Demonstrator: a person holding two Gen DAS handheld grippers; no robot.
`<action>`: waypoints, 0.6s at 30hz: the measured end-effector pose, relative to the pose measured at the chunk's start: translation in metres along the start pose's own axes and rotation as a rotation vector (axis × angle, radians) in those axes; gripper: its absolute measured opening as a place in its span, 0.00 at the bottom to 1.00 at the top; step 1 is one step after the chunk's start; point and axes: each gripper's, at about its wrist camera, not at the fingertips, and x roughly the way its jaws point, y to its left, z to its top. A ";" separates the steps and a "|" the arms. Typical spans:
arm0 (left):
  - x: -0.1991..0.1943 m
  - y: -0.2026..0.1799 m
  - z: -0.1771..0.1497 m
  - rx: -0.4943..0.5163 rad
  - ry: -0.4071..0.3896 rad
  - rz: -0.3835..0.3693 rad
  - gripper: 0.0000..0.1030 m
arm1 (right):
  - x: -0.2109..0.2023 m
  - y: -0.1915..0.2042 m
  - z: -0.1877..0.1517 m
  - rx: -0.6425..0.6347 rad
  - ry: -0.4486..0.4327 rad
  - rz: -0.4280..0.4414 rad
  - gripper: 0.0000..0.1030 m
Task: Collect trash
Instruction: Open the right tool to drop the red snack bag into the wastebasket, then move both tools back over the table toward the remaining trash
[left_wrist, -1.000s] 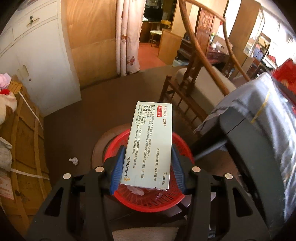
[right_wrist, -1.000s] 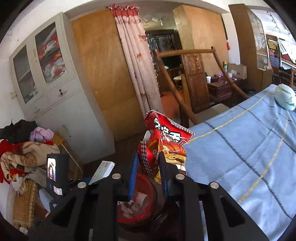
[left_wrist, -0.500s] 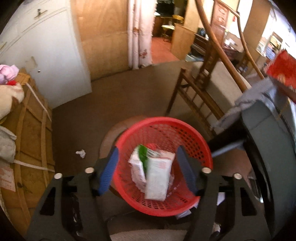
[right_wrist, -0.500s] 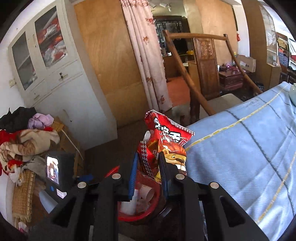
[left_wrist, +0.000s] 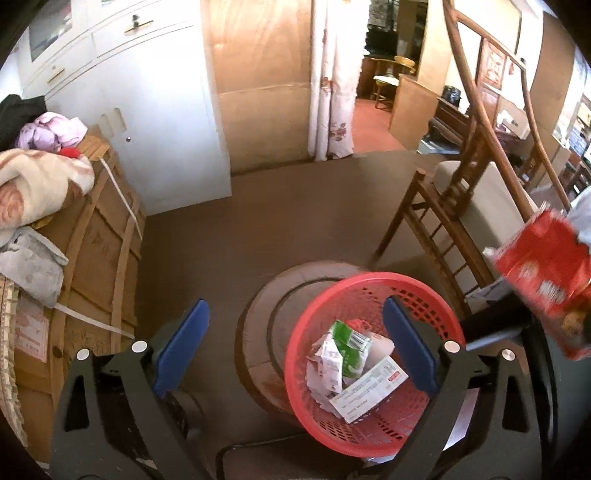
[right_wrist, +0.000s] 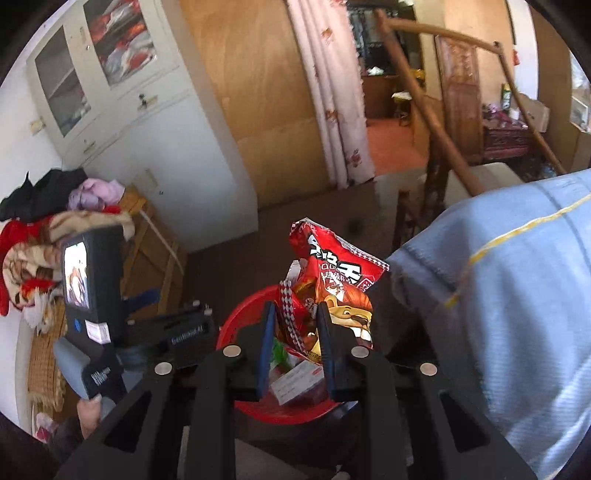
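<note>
Gone from the left gripper (left_wrist: 295, 354) is the white medicine box (left_wrist: 369, 392), which a second ago was clamped between the blue pads and is now lying label-up among crumpled papers and a green-and-white carton (left_wrist: 349, 341) inside the red mesh basket (left_wrist: 373, 282); the jaws are standing wide apart with nothing between them, and the gripper is hanging over the floor just left of the basket, which is sitting on a round wooden stool (left_wrist: 258, 306). On the other side, the right gripper (right_wrist: 293, 332) is holding a red snack bag (right_wrist: 334, 284) pinched at its lower part between nearly closed pads, and it is hovering above the basket's near rim (right_wrist: 243, 314) beside the blue bedspread (right_wrist: 517, 295). The collecting step looks to be halfway through: one item is binned, the bag is next. That move seems to call for carrying the bag a little farther over the basket's mouth and then parting the pads, since a light, crinkly bag released at the rim could slide off onto the floor. The bag is showing bold white Chinese characters and a cartoon lion; the characters are too distorted to read. The box's label is carrying small print and a red tag, unreadable here. Lettering on the left handset's body (right_wrist: 184, 338) is too blurred to make out.
</note>
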 end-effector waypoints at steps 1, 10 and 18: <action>0.001 0.001 0.001 -0.003 -0.001 0.009 0.89 | 0.004 0.001 -0.001 -0.004 0.012 0.004 0.24; 0.002 0.010 0.004 -0.029 -0.006 0.025 0.90 | 0.030 0.020 -0.007 -0.044 0.079 0.039 0.38; -0.011 0.004 0.005 -0.013 -0.038 0.017 0.90 | 0.008 0.014 -0.006 -0.021 0.029 0.016 0.42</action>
